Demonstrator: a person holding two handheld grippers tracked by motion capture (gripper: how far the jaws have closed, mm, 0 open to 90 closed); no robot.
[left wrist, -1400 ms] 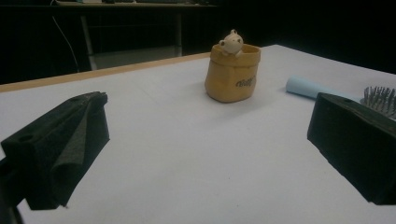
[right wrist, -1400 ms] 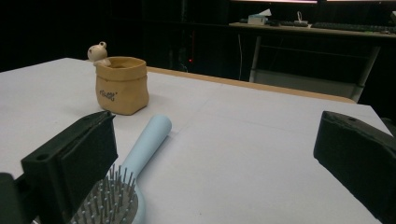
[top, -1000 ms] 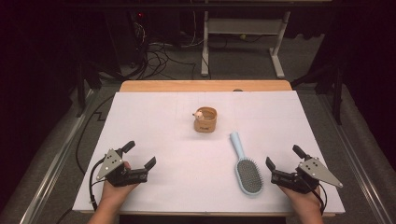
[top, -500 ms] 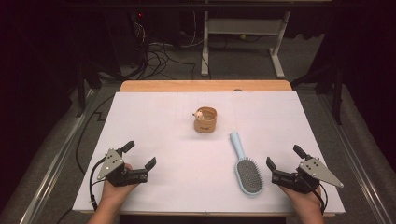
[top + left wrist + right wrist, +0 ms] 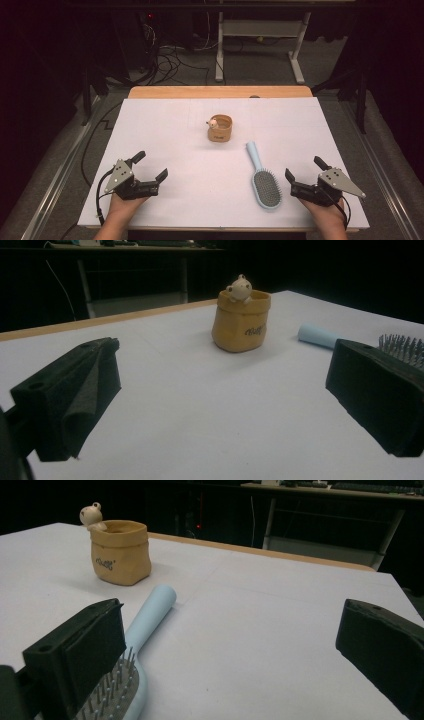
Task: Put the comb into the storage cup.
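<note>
Both grippers rest at table's near edge, jaws apart, empty: left gripper near-left corner, right gripper beside hairbrush.

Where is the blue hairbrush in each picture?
High view: the blue hairbrush lies lower right of middle, handle pointing up toward the little yellow pot.
Left gripper view: the brush is at the right edge, handle tip and bristles showing beyond the jaw.
Right gripper view: it lies lower left, bristles up.
Shared landmark: the little yellow pot, beyond the handle's end.
</note>
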